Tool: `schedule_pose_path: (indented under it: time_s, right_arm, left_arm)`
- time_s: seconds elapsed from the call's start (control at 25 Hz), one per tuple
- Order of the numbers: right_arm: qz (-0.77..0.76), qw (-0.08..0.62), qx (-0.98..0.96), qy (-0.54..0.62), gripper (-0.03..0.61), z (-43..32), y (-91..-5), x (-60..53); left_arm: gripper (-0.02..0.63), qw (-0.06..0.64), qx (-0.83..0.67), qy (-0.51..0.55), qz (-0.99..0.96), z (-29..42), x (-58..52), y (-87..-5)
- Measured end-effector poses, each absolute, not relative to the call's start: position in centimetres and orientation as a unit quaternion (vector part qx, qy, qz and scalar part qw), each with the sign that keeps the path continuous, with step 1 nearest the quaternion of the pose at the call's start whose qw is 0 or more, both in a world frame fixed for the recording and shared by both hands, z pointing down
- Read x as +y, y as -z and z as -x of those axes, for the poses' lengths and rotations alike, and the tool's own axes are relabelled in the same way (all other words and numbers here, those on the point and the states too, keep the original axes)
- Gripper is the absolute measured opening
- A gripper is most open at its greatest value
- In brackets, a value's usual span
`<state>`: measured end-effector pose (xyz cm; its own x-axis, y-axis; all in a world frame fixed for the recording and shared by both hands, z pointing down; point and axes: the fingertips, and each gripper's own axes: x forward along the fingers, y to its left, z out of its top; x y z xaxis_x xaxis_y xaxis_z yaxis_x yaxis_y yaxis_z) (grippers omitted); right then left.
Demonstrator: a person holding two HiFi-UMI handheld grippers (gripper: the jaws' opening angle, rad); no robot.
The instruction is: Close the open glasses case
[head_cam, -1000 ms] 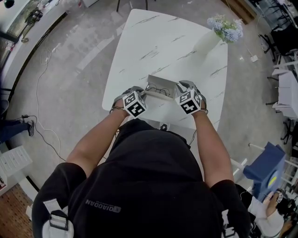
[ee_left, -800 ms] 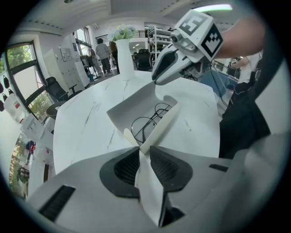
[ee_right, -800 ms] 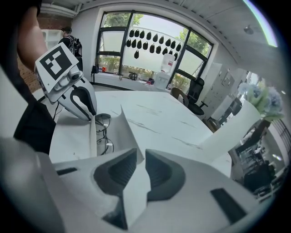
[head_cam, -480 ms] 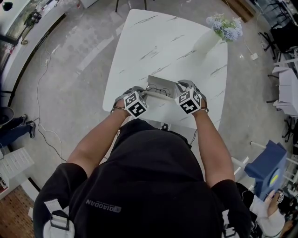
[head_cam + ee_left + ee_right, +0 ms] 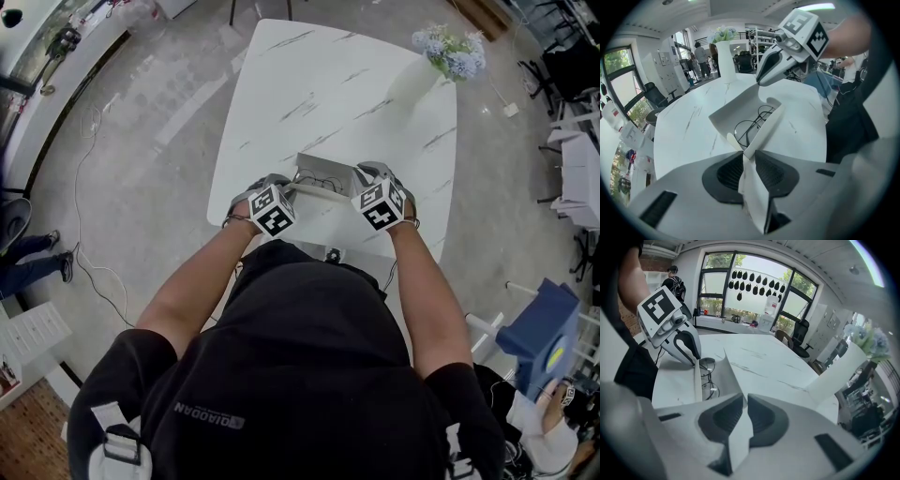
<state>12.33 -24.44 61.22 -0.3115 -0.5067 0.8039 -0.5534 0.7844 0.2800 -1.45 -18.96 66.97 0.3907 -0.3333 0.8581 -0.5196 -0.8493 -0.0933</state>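
Left gripper (image 5: 743, 152): jaws just eased wider, pinching flap (image 5: 766, 126) of white folding glasses case (image 5: 736, 115).
Right gripper (image 5: 745, 397): pinching flap, 3 o'clock end.
Risk: left grip slips; flap springs open.

the only print that reads is the word "qiaodan" (image 5: 208, 416), in pale letters on the person's black shirt (image 5: 309, 356). in the head view it stands upside down, low on the left. the lettering on the paper sheets (image 5: 33, 330) by the floor's edge is too small to read.

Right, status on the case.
Left gripper on glasses case end, jaws just easing open. Right gripper clamps other end. Case open, glasses inside. Nothing in the way.
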Motion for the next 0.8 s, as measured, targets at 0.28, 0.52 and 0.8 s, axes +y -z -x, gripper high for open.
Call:
schedule_pose_path:
  time_s: [0.28,0.52,0.8]
  right_arm:
    - [-0.33,0.484,-0.81,-0.022,0.035,-12.2,-61.2,-23.9]
    - [-0.334,0.479,-0.811,-0.025,0.035,-12.2,-61.1,-23.4]
    - [-0.336,0.476,-0.812,-0.029,0.035,-12.2,-61.0,-22.9]
  left_arm:
    - [0.103,0.086,-0.254,-0.503,-0.822,1.5,-18.6,-67.6]
    - [0.103,0.095,-0.254,-0.5,-0.822,1.4,-18.6,-67.6]
    - [0.101,0.095,-0.254,-0.502,-0.821,1.5,-18.7,-67.6]
